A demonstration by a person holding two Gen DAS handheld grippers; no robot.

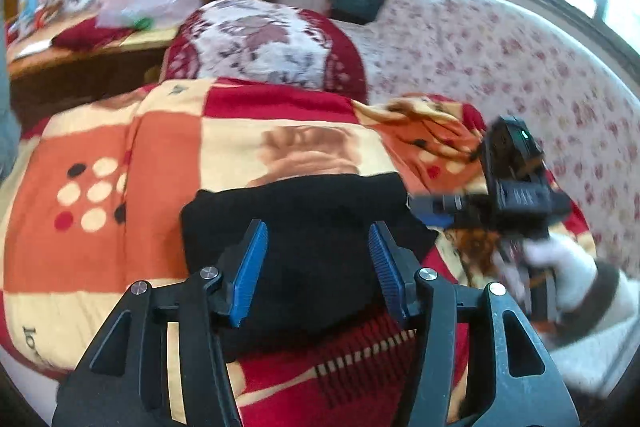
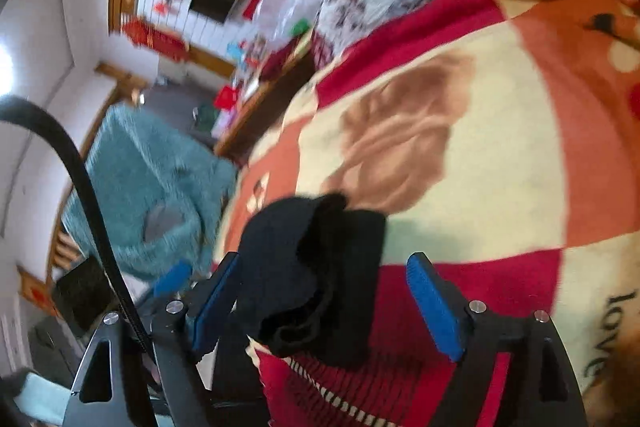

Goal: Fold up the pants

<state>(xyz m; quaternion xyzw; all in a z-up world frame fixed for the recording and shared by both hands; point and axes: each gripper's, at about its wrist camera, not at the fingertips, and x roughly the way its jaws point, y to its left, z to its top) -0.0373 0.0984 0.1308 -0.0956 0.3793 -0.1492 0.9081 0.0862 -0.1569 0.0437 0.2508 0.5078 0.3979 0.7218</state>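
Bed: a checked blanket (image 1: 100, 235) in red, orange and cream covers it, with a patterned pillow (image 1: 264, 43) at twelve o'clock in the left wrist view.
Pants: the black pants (image 1: 304, 227) lie as a compact folded bundle on the blanket, at six o'clock of centre in both views; soft, light and limp by the look of it, likely to sag or unfold if lifted by one layer.
Where to grip: best judged at the stacked edge, pinching all layers together; the loose lip at the bundle's twelve o'clock end in the right wrist view looks prone to slipping free.
Left hand-held gripper (image 1: 318, 267): jaws spread apart, astride the bundle, holding nothing.
Right hand-held gripper (image 2: 328, 307): jaws wide apart; the bundle rests against the nine o'clock pad, unpinched.
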